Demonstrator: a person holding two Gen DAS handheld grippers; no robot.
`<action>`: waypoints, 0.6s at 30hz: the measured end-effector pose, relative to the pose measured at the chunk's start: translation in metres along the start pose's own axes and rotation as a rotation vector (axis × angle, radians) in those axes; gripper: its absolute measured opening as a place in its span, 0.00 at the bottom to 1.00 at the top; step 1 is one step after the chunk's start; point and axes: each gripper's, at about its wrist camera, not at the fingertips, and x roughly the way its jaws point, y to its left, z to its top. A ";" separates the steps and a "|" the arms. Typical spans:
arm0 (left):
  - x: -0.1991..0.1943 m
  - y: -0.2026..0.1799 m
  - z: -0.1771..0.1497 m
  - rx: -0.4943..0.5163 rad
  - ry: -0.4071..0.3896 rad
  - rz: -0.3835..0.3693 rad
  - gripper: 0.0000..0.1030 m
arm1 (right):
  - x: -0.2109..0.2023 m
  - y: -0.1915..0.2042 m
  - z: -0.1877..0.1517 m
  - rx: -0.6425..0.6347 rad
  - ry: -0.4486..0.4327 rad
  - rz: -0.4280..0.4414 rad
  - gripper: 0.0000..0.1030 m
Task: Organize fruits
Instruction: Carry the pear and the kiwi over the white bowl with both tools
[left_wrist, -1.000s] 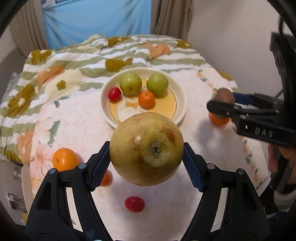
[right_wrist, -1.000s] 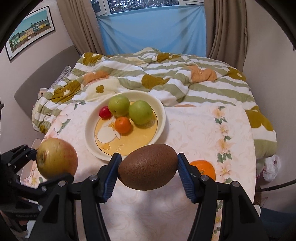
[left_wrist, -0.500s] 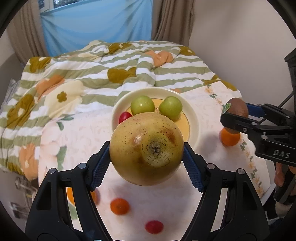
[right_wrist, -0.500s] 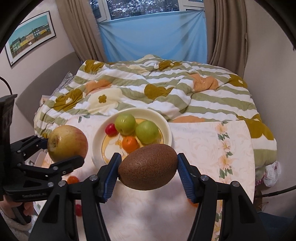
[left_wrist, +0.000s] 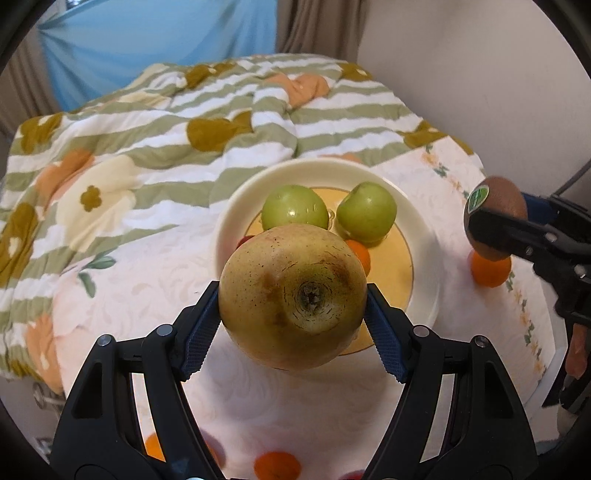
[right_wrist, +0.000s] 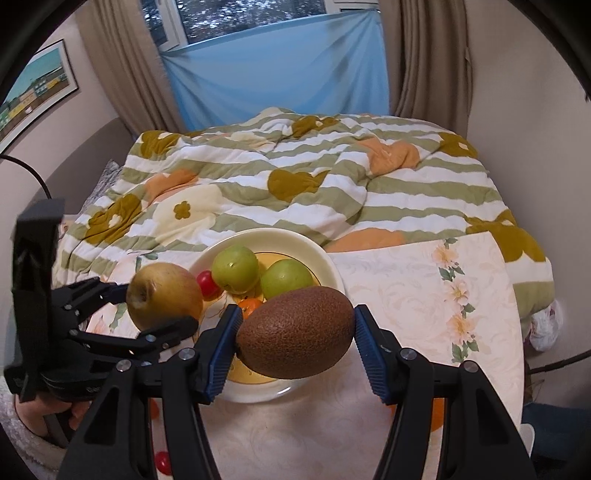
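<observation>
My left gripper (left_wrist: 293, 314) is shut on a large yellow-brown pear (left_wrist: 293, 299) and holds it in the air above the near rim of the cream plate (left_wrist: 424, 236). My right gripper (right_wrist: 295, 332) is shut on a brown kiwi (right_wrist: 295, 332) above the plate's (right_wrist: 328, 258) front edge. In the left wrist view the kiwi (left_wrist: 496, 206) hangs to the right of the plate. On the plate lie two green apples (left_wrist: 295, 208) (left_wrist: 367, 212), a small orange (left_wrist: 360, 254) and a red cherry tomato (right_wrist: 207, 284).
An orange (left_wrist: 489, 269) lies on the white floral tablecloth (left_wrist: 147, 280) right of the plate. More small oranges (left_wrist: 277, 465) and a red tomato (right_wrist: 162, 461) lie near the table's front edge. A striped flowered quilt (right_wrist: 295, 177) lies behind the table.
Both grippers have lifted and moved forward toward the plate with their fruit. The plate now sits directly under and behind the pear and the kiwi.
</observation>
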 end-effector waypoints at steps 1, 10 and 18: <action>0.005 0.001 0.000 0.010 0.010 -0.007 0.80 | 0.003 0.000 0.000 0.012 0.003 -0.006 0.55; 0.033 -0.001 -0.002 0.072 0.063 -0.031 0.80 | 0.014 -0.001 -0.001 0.065 0.019 -0.037 0.55; 0.029 -0.006 -0.003 0.104 0.032 -0.007 1.00 | 0.013 -0.007 -0.004 0.088 0.022 -0.047 0.55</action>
